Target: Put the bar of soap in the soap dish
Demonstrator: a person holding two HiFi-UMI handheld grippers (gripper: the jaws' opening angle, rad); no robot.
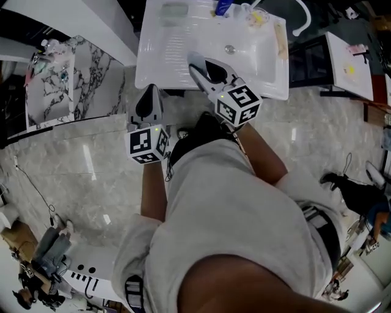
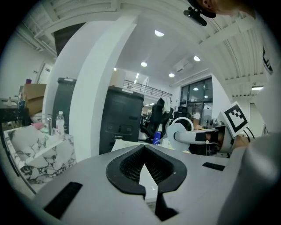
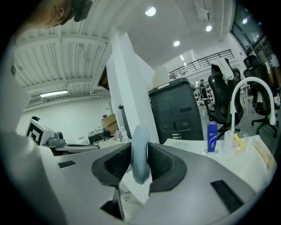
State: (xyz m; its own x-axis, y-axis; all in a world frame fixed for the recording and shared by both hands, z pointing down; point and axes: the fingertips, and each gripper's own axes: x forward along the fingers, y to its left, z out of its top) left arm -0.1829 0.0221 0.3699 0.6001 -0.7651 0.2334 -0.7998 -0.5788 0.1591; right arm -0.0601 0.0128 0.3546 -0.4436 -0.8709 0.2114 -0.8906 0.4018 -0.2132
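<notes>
My right tool (image 3: 140, 146) pinches the pale blue oval bar of soap (image 3: 140, 169) edge-on, pads on its two broad faces. It looks light and stiff but slick, so I judge those flat faces, gripped near the middle, to be the safest hold. The tool points slightly downward, its tip over the front rim of the white ceramic washbasin (image 1: 183, 58). What I take for the soap dish, a grey-green rectangular tray (image 1: 174, 11), sits at the far rim. My left tool (image 2: 144, 150) is pressed together and empty, short of the basin.
</notes>
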